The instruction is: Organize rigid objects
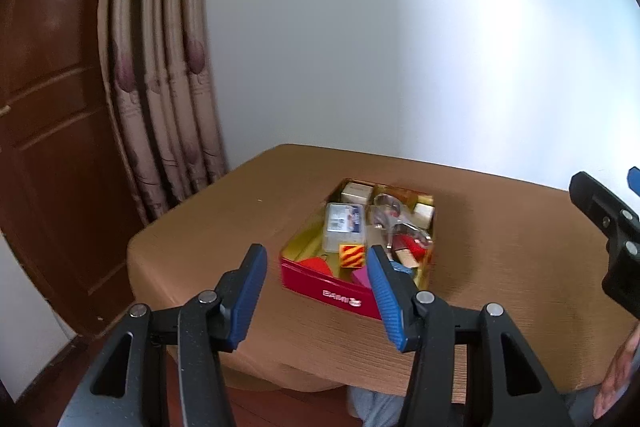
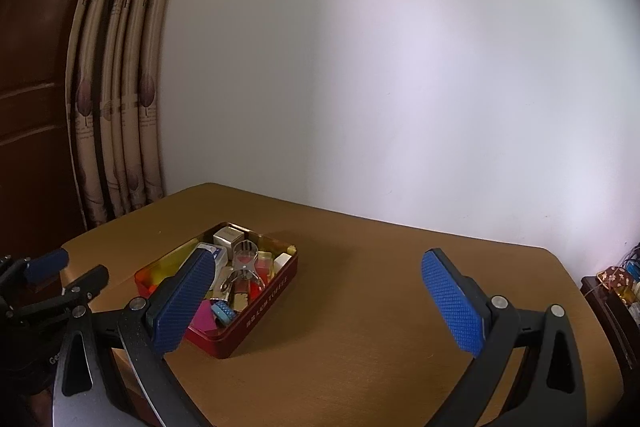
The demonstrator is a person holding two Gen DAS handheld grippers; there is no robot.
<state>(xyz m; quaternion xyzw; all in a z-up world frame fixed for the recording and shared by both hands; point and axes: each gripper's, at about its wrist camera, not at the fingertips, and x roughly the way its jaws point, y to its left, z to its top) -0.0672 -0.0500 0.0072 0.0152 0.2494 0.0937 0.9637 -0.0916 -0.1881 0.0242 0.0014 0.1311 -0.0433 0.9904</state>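
A red tin stands on the brown table, filled with small rigid items. Among them are a clear labelled plastic box, a yellow-and-red striped cube, a magenta piece, a metal clip and a white box. My left gripper hovers short of the tin's near wall, open, with nothing between its blue pads. My right gripper is off to the tin's right, spread wide open and holding nothing.
A patterned curtain and a dark wooden door stand to the left, with a white wall behind the table. A dark shelf with small items sits at the far right. A hand shows at the lower right.
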